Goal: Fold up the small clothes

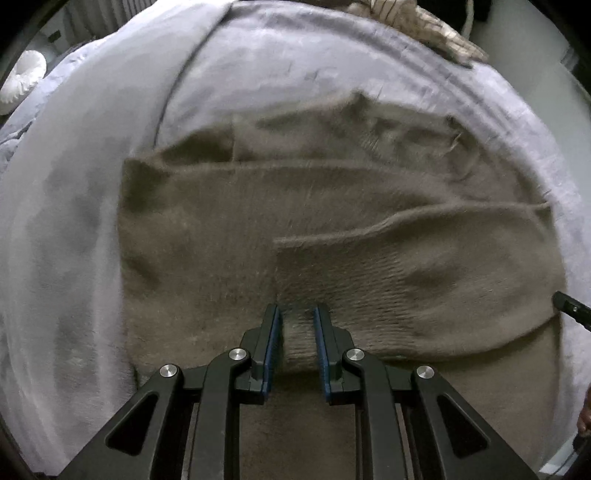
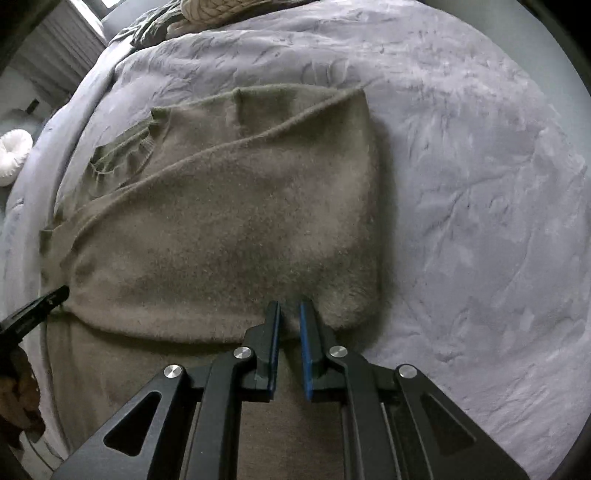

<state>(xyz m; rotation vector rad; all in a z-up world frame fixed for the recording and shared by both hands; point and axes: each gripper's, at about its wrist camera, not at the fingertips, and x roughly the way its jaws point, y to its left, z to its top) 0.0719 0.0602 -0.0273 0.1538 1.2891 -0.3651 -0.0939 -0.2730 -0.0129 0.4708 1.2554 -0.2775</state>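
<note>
Sweater: we see a brown knit sweater point(image 1: 332, 229) lying partly folded on a grey blanket point(image 1: 92, 221), a sleeve laid across its body.
Left gripper: our left gripper point(image 1: 297, 314) is pinched on a bunched fold of the sweater's near edge, pads pressing the knit.
Right gripper: our right gripper point(image 2: 290, 308) is nearly closed, clamped on a thin layer of the sweater's near corner.
Far edge: a striped cloth point(image 1: 424, 29) sits at the blanket's far side.
Floor: a white cushion point(image 2: 13, 155) lies beyond the bed.
</note>
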